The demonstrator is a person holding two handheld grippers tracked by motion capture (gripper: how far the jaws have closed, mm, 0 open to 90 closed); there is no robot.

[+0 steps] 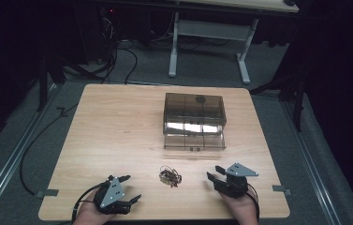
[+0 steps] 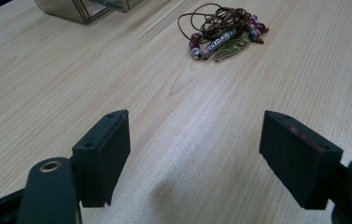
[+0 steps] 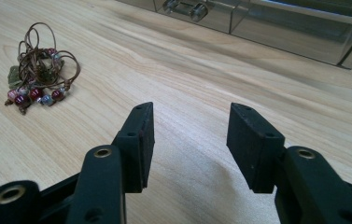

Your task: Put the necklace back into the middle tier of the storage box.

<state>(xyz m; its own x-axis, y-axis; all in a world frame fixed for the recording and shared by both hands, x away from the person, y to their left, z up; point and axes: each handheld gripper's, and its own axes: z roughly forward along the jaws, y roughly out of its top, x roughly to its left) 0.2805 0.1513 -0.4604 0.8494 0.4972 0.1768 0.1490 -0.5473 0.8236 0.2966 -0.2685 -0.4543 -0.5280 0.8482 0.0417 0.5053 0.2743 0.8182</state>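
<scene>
A tangle of brown cord with red and blue beads, a beaded necklace (image 1: 170, 176) (image 2: 222, 32) (image 3: 38, 77), lies on the wooden table near its front middle. Behind it stands a smoky clear plastic drawer box (image 1: 194, 120) (image 3: 276, 21) with its lower drawer pulled out. My left gripper (image 1: 129, 188) (image 2: 194, 158) rests low at the front left, open and empty, jaws aimed toward the necklace. At the front right my right gripper (image 1: 215, 173) (image 3: 190, 142) is open too, nothing between its jaws, with the necklace off to its left.
The light wooden table (image 1: 118, 126) has tape tabs at its left and right edges. Beyond it are a grey floor, cables and the white legs of another table (image 1: 174, 47).
</scene>
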